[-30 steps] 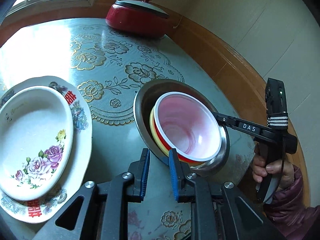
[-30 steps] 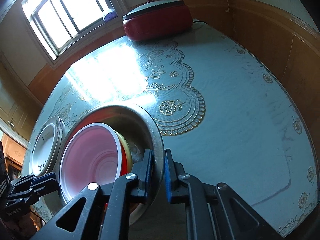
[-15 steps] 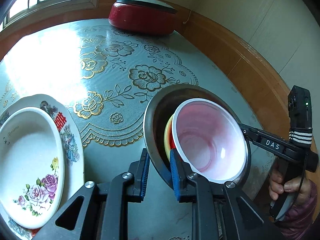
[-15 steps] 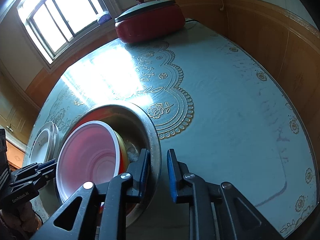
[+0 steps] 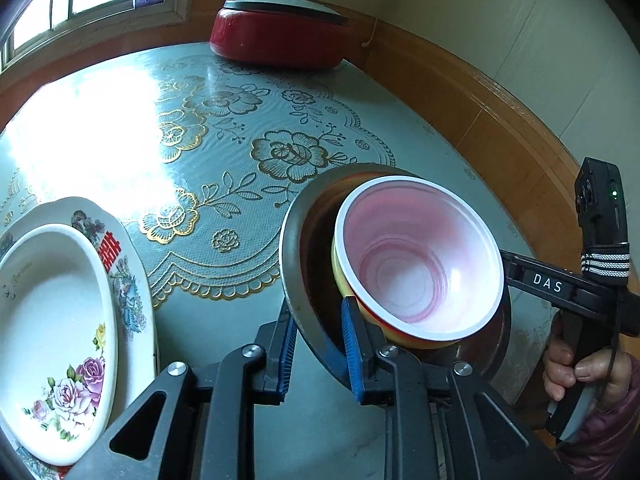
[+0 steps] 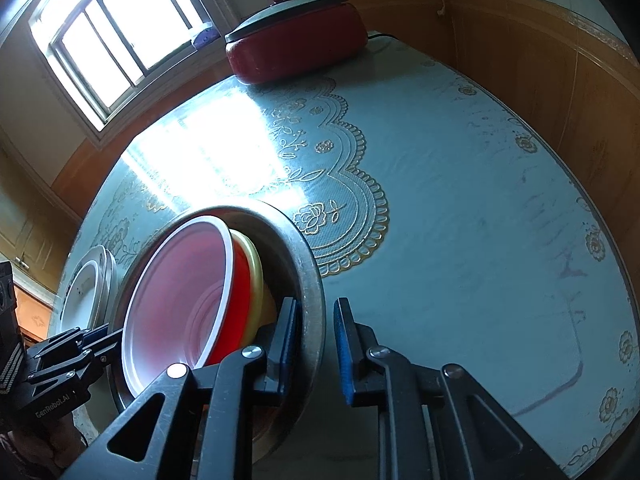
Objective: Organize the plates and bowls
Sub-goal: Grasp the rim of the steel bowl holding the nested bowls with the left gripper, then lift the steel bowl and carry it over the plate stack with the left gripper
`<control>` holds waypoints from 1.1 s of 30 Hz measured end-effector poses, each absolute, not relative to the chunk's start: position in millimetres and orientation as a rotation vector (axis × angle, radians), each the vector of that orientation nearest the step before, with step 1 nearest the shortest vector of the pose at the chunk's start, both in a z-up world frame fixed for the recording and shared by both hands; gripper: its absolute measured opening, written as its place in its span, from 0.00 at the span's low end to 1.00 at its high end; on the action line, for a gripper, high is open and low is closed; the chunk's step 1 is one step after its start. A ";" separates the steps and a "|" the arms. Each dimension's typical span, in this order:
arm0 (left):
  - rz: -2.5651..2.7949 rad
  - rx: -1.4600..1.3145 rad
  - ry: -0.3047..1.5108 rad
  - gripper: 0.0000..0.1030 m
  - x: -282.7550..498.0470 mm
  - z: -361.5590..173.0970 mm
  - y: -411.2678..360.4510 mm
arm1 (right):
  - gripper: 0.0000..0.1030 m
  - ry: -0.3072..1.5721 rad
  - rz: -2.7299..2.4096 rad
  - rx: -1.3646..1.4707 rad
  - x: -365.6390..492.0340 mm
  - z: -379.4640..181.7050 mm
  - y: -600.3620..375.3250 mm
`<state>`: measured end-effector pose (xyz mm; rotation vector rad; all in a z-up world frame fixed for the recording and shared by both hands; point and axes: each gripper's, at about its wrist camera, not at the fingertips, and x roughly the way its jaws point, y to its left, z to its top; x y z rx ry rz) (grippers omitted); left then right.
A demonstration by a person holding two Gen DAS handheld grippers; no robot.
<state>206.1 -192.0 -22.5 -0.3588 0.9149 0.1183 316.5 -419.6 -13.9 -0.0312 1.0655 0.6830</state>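
A steel bowl sits on the table with a yellow bowl and a red bowl with a white inside nested in it. My left gripper straddles its near rim, jaws a little apart. My right gripper straddles the opposite rim, jaws a little apart, and it shows in the left wrist view. A white floral bowl rests on a patterned plate at the left.
A red lidded pot stands at the far edge of the table under the window. A wooden wall panel runs close along the right side. The plates also show in the right wrist view.
Both grippers have opened slightly around the steel bowl's rim. The left wrist view has shifted left-to-right so the bowl stack sits further right and nearer.
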 end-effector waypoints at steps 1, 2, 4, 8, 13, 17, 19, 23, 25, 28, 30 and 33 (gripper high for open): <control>0.119 -0.353 0.915 0.24 206.6 -22.8 -192.2 | 0.17 1.074 0.683 -0.024 317.4 -15.1 -419.7; 0.121 -0.347 0.915 0.25 206.9 -23.1 -192.4 | 0.17 1.084 0.683 -0.015 318.2 -16.2 -420.1; 0.121 -0.340 0.912 0.25 207.0 -23.6 -193.8 | 0.17 1.093 0.684 0.000 318.7 -18.0 -420.6; 0.119 -0.326 0.906 0.26 207.5 -25.1 -194.4 | 0.17 1.088 0.674 -0.003 316.2 -18.4 -418.9; 0.112 -0.331 0.899 0.26 209.0 -26.8 -193.5 | 0.17 1.094 0.671 -0.016 313.8 -21.2 -416.4; 0.106 -0.339 0.891 0.26 205.4 -27.4 -192.6 | 0.17 1.100 0.661 -0.017 313.8 -24.6 -414.1; 0.103 -0.354 0.883 0.26 203.8 -28.2 -190.1 | 0.17 1.103 0.658 -0.013 313.3 -26.5 -414.1; 0.116 -0.367 0.877 0.33 201.4 -29.4 -187.1 | 0.17 1.108 0.659 0.001 314.0 -28.8 -414.4; 0.120 -0.382 0.871 0.35 201.0 -30.4 -184.8 | 0.17 1.114 0.660 0.003 314.6 -30.6 -414.9; 0.110 -0.411 0.867 0.35 199.8 -31.0 -182.5 | 0.18 1.130 0.659 0.013 315.3 -32.5 -415.5; 0.089 -0.410 0.864 0.32 196.9 -29.3 -183.7 | 0.19 1.139 0.658 0.014 314.8 -33.2 -416.3; 0.067 -0.396 0.855 0.26 193.9 -27.0 -188.6 | 0.19 1.138 0.656 -0.002 311.8 -33.2 -415.5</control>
